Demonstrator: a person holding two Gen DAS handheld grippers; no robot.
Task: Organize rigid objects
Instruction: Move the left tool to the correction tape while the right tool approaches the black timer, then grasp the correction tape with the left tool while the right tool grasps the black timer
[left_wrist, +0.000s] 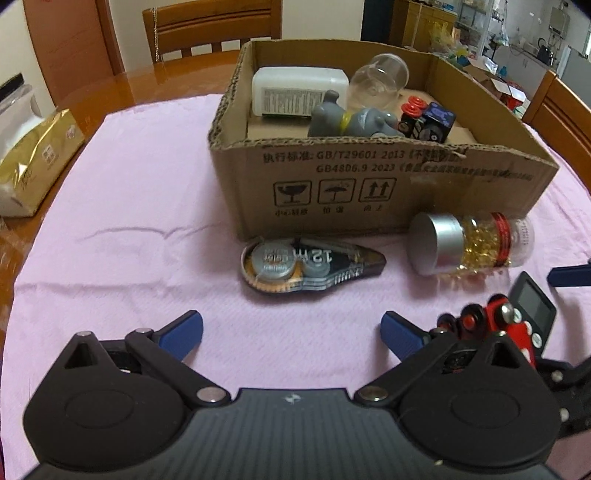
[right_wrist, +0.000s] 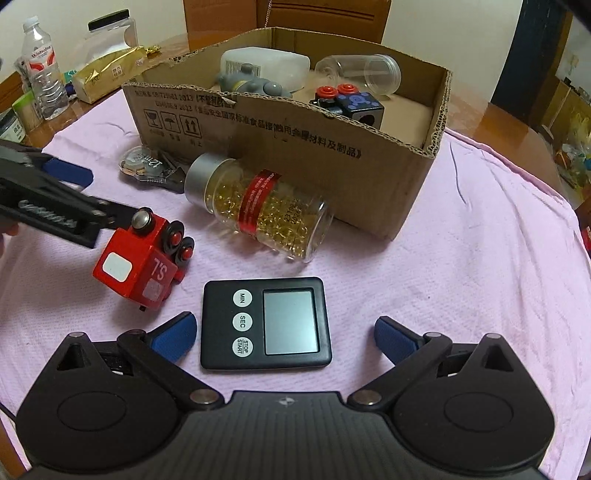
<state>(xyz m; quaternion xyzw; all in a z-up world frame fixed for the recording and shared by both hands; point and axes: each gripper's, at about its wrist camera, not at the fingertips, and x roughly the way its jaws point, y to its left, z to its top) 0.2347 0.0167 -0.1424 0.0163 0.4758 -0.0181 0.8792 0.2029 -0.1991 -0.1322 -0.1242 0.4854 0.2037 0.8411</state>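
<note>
We found the cardboard box (left_wrist: 369, 192) sitting on the pink cloth (left_wrist: 129, 221), its corrugated rim rough-cut and its front wall printed with black handling symbols. Inside lay a white rectangular plastic container (left_wrist: 295, 90), a clear cylindrical jar (left_wrist: 380, 79) on its side, a smooth grey figurine (left_wrist: 351, 122) and a dark block toy with red round knobs (left_wrist: 428, 118).

Just outside the front wall, a transparent teardrop-shaped correction tape dispenser (left_wrist: 310, 264) lay flat on the cloth. Beside it a clear bottle of golden capsules (right_wrist: 258, 214) rested on its side, with a brushed silver cap and a red band. Nearer us stood a glossy red toy train (right_wrist: 142, 258), tipped over, and a flat black digital timer (right_wrist: 266, 325) with three round white buttons and a grey screen.

Our left gripper (left_wrist: 291, 332) hovered wide apart over bare cloth, short of the dispenser, gripping nothing. Our right gripper (right_wrist: 284, 334) was likewise spread wide, its blue fingertips (right_wrist: 173, 334) flanking the timer without touching it.

At the cloth's edge, on the wooden table (left_wrist: 92, 92), lay a gold foil tissue pack (left_wrist: 37, 158).
</note>
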